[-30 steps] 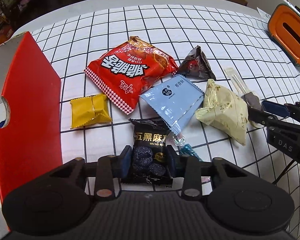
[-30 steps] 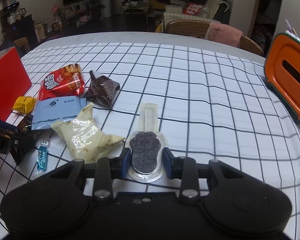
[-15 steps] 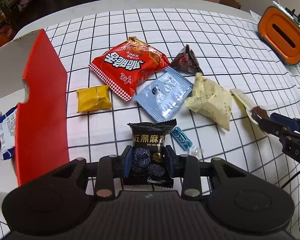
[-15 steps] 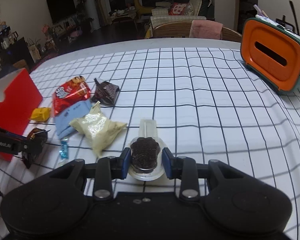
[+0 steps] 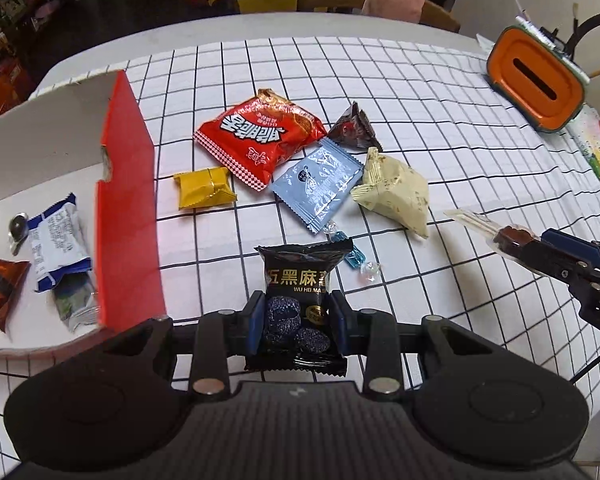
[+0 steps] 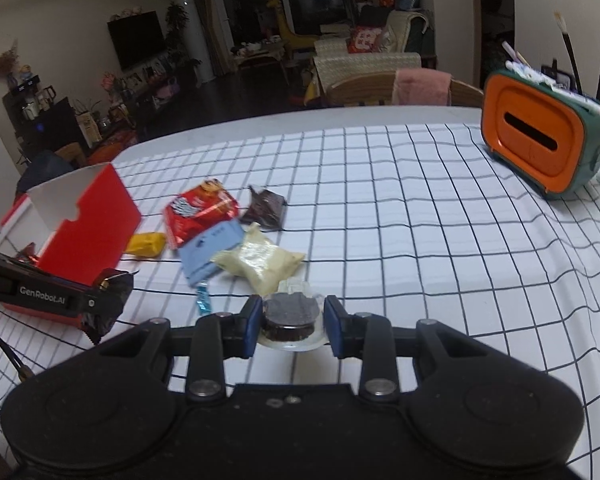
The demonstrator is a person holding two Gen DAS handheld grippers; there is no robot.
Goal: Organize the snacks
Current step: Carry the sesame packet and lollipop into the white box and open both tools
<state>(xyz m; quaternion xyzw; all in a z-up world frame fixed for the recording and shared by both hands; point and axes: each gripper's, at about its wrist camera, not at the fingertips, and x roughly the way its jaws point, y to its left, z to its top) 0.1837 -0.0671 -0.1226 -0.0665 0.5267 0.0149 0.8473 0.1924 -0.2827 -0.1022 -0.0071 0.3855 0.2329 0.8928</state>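
black packet (image 5: 298, 312) bottom seemingly hidden behind hand-held gripper (image 5: 296, 326)

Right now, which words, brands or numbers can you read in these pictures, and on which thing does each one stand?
"WU HEI MA" under Chinese characters "黑麻": black packet held in the left gripper.
"GenRobot.AI": side of the left gripper, seen from the right wrist camera.
Red bag: big white Chinese characters, upside down, not readable.
Blue packets: print too small.
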